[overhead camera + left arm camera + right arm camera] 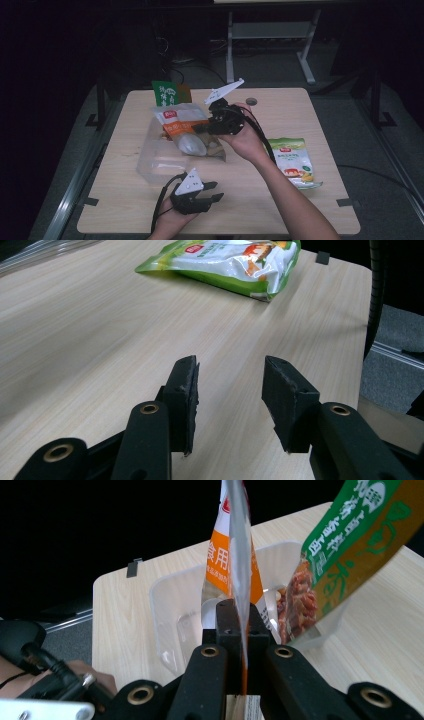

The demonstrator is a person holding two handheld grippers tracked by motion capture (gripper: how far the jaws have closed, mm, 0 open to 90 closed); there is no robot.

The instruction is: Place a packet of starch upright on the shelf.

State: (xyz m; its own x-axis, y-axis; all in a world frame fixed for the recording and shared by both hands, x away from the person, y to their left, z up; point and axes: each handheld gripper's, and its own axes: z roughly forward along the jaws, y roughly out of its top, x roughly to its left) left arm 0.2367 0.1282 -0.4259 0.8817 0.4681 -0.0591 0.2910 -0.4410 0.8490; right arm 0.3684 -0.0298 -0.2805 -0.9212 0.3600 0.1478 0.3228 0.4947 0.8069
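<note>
An orange and white snack pouch (239, 545) is held by its thin edge between the jaws of the right gripper (239, 630), which are pressed together on it. In the high view the same pouch (179, 127) is seen above the clear plastic container (150, 162), tilted, with its lower end inside the container. The container (167, 610) is placed on the left half of the wooden table (280, 205). A second pouch, the green and orange one (350, 545), is leaned on the far wall of the container; through its clear part some reddish pieces of food are visible. In the high view this green pouch (165, 93) is found at the far edge of the table, just behind the container.

The right gripper (220, 122) is carried by a hand that comes from the lower right.

The left gripper (212, 192) is kept low near the front edge of the table, well apart from the container. Its jaws are apart and nothing is between them; bare table is seen in the gap of the left gripper (230, 400).

A light green pouch (294, 161) is laid flat on the right side of the table, apart from both grippers.
</note>
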